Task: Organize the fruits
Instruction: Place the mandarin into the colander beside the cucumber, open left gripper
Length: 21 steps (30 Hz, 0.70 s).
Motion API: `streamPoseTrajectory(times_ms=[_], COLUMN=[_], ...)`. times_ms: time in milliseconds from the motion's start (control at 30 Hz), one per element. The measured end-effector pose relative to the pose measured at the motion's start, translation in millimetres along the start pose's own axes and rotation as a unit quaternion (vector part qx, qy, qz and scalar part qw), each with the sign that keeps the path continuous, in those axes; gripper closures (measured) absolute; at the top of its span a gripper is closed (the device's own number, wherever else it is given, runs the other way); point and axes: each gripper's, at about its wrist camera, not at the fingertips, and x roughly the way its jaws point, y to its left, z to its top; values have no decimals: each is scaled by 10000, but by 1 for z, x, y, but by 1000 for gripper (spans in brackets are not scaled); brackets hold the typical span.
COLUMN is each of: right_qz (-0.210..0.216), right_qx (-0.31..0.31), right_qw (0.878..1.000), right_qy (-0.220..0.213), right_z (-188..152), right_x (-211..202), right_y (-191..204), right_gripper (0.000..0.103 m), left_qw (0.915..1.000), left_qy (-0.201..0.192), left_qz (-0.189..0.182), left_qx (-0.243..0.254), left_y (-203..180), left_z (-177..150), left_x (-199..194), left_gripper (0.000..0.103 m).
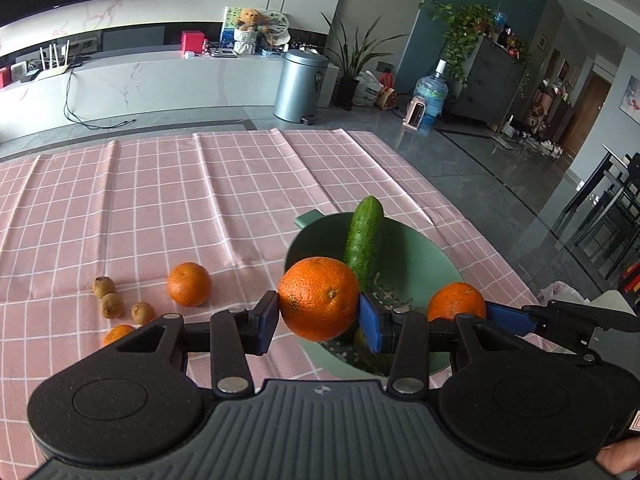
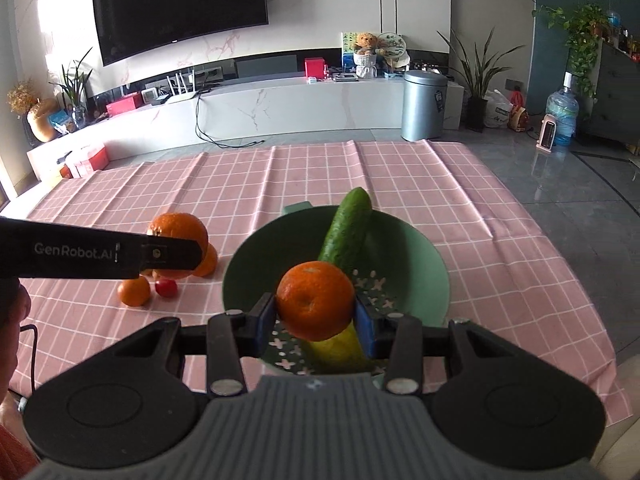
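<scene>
**Two oranges held above the green bowl**

The left gripper [image 1: 319, 314] clenches a large orange [image 1: 319, 298] between its blue pads, one pad pressed on each side. The fruit hangs over the near left rim of the green bowl [image 1: 436, 256], clear of the tabletop [image 1: 160, 200]. The right gripper [image 2: 315, 316] likewise grasps a smaller orange [image 2: 315, 300], held over the near part of the same bowl [image 2: 424, 256].

Inside the bowl a cucumber [image 2: 346, 232] leans with its tip over the far rim, and something yellow [image 2: 340, 348] lies at the perforated bottom, partly hidden behind the right gripper; what it is cannot be told.

On the pink checked cloth left of the bowl lie the loose fruits: in the left wrist view an orange [image 1: 188, 284] and, further left, three small brown kiwis [image 1: 112, 305], with another orange [image 1: 118, 334] nearer, half hidden by the gripper body. In the right wrist view a small orange [image 2: 134, 290] and a red cherry tomato [image 2: 166, 288] sit just beside each other, near left of the bowl.
</scene>
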Motion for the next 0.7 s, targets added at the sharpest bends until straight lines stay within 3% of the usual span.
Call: streamPoseTrajectory(times_ms=[300, 700], right_qz=[-289, -236], right_qx=[-143, -354], right_qw=[9985, 9961], right_qy=[450, 777], right_z=[2, 2], right_x=[25, 59], right_y=[-35, -44], right_gripper=[64, 64], left_qw=[9985, 9951], left_qy=[422, 888], left_qz=[-108, -88], left_qx=[317, 433], left_y=[-28, -29], left_z=[5, 4], left_x=[43, 77], left_gripper=[54, 54])
